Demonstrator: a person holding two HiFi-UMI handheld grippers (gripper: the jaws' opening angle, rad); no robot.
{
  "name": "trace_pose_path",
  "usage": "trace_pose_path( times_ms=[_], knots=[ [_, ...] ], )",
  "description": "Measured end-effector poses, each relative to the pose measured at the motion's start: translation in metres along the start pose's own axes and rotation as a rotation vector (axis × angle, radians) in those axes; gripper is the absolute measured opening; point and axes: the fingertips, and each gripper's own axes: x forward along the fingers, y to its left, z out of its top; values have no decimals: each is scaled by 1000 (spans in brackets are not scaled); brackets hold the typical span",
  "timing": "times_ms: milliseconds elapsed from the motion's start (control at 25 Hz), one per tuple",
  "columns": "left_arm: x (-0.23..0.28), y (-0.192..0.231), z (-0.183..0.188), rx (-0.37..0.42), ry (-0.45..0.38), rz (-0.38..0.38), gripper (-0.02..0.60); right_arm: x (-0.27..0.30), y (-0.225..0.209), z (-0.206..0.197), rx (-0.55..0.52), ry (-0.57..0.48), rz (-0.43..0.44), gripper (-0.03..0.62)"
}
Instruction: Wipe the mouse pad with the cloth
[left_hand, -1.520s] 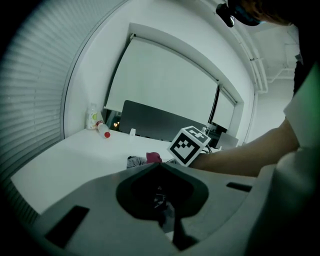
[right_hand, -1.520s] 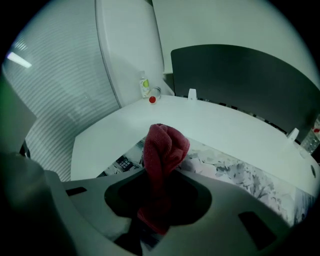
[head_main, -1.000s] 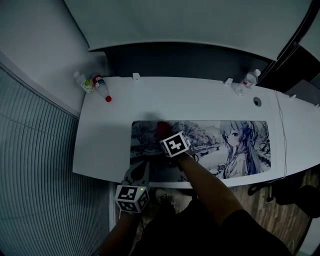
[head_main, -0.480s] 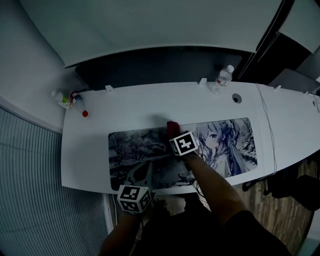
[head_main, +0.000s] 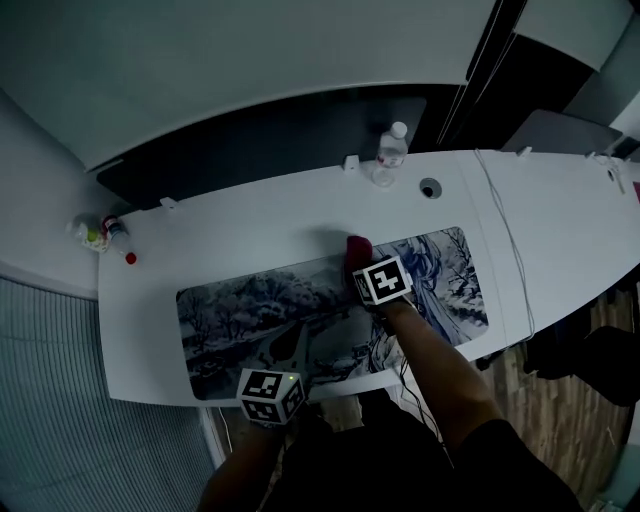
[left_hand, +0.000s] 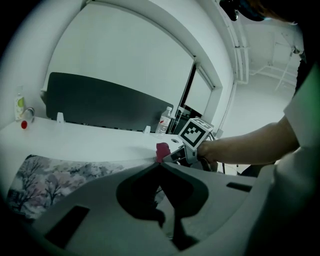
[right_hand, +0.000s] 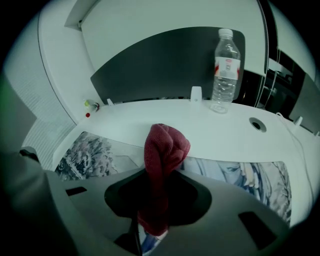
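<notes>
A long mouse pad (head_main: 240, 300) printed with a snowy scene and an anime figure lies along the front of the white desk (head_main: 260, 225). My right gripper (head_main: 364, 264) is shut on a dark red cloth (head_main: 357, 247), which rests on the pad near its far edge, right of the middle. In the right gripper view the cloth (right_hand: 165, 145) stands bunched up between the jaws of the right gripper (right_hand: 159, 172). My left gripper (head_main: 293, 345) sits at the pad's near edge. Its jaws (left_hand: 160, 164) meet with nothing between them.
A clear water bottle (head_main: 390, 152) stands at the back of the desk beside a round cable hole (head_main: 430, 187). Small bottles (head_main: 98, 234) and a red cap (head_main: 130, 258) sit at the far left. A thin cable (head_main: 508, 255) crosses the desk right of the pad.
My right gripper has slid the red cloth to the right along the pad. The left gripper has stayed at the pad's near edge. The head view has swung to the right.
</notes>
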Motion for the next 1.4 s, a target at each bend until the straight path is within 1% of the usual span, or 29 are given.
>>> trace_pose_path(
  times_ms=[80, 160, 320, 640, 920, 1000, 1120, 1400],
  knots=[
    [14, -13, 2, 10, 7, -16, 5, -7, -20, -1, 8, -11, -5, 115],
    [29, -27, 4, 20, 13, -33, 5, -13, -40, 1, 8, -46, -1, 117],
    [56, -54, 7, 40, 27, -65, 5, -27, -88, -2, 25, -79, -21, 117],
    [108, -104, 10, 70, 63, -120, 5, -57, -180, -29, 138, -51, -63, 117],
    [139, -137, 14, 93, 75, -155, 5, -80, -246, -45, 199, -77, -117, 117],
    [144, -143, 16, 97, 75, -159, 5, -85, -257, -49, 215, -76, -120, 117],
    [149, -147, 17, 100, 76, -156, 5, -87, -262, -52, 229, -77, -107, 117],
    [143, -143, 23, 92, 66, -118, 5, -86, -262, -51, 193, -86, -110, 116]
  ],
)
